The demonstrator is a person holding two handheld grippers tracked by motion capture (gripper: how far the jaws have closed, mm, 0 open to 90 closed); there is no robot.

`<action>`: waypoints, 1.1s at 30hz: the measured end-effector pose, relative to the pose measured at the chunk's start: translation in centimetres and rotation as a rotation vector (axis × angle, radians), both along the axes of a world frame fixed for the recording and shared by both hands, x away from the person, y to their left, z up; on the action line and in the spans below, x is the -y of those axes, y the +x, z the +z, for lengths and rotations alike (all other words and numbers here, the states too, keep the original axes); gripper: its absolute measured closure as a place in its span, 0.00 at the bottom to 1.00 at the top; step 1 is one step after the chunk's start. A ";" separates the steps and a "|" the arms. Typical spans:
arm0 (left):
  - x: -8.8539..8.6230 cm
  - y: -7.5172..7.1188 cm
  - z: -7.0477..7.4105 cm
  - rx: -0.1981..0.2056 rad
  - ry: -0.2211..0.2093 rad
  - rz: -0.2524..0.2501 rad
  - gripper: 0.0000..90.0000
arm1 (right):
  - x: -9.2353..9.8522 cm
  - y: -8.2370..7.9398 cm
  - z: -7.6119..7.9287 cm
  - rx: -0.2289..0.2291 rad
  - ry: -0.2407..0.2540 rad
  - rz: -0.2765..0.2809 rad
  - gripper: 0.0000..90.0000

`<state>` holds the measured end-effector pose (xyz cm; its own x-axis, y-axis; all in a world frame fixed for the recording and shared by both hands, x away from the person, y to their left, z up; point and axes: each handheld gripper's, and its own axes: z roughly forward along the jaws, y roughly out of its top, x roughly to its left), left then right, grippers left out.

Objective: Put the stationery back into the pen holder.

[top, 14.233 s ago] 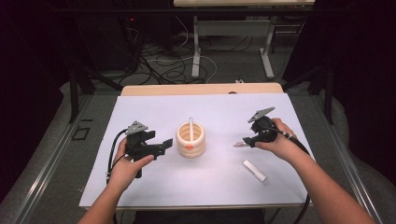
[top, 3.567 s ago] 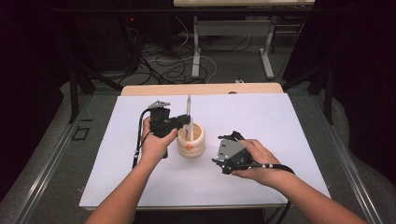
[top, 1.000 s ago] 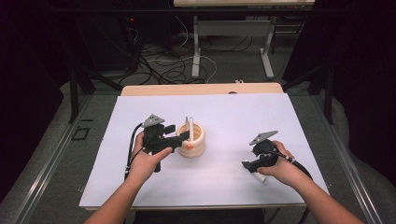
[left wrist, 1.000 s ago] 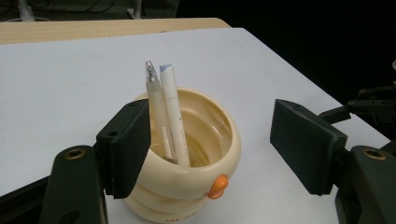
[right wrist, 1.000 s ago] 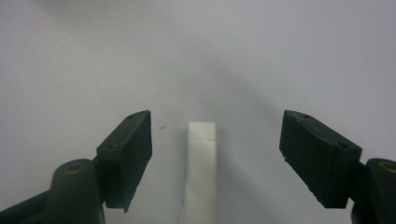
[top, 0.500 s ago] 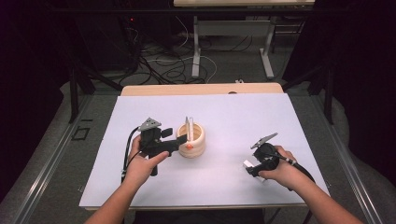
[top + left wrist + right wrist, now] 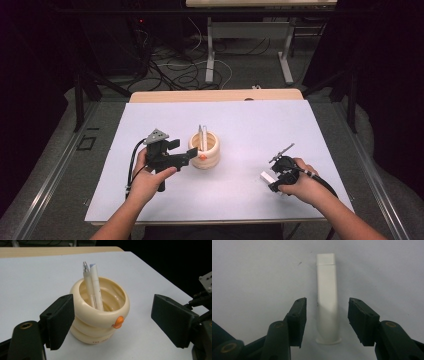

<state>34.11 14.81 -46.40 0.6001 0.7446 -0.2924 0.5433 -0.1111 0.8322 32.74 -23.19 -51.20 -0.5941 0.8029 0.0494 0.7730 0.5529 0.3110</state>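
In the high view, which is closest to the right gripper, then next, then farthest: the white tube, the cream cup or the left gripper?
1. White tube: lying on the mat, right at the right gripper.
2. Cream cup: mid-table, off to its left.
3. Left gripper: just beyond the cup's left side.

White flat-ended tube (image 7: 327, 297) lies flat on the white table (image 7: 310, 130).

The cream pen cup (image 7: 100, 315) looks like glossy, smooth plastic. The white tube (image 7: 327, 297) has a matt plastic finish, and the white counter (image 7: 260, 125) looks matt and smooth. The jaws carry dull black pads.
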 end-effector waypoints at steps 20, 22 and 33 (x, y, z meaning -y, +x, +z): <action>-1.0 -1.0 -0.2 0.071 0.096 -0.011 0.18 | 0.2 0.7 -1.2 -0.074 -0.070 0.011 0.67; -1.0 -1.0 -0.3 0.057 0.088 -0.008 0.15 | 0.2 0.8 -1.1 -0.093 -0.085 0.021 0.68; -1.3 -0.9 -0.9 0.044 0.078 -0.003 0.00 | -0.2 1.0 -1.1 -0.095 -0.112 0.025 0.74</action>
<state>33.19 16.09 -47.27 0.6132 0.7623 -0.2072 0.5064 -0.1780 0.8437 33.78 -22.99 -52.30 -0.6111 0.7913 0.0173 0.7815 0.5998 0.1718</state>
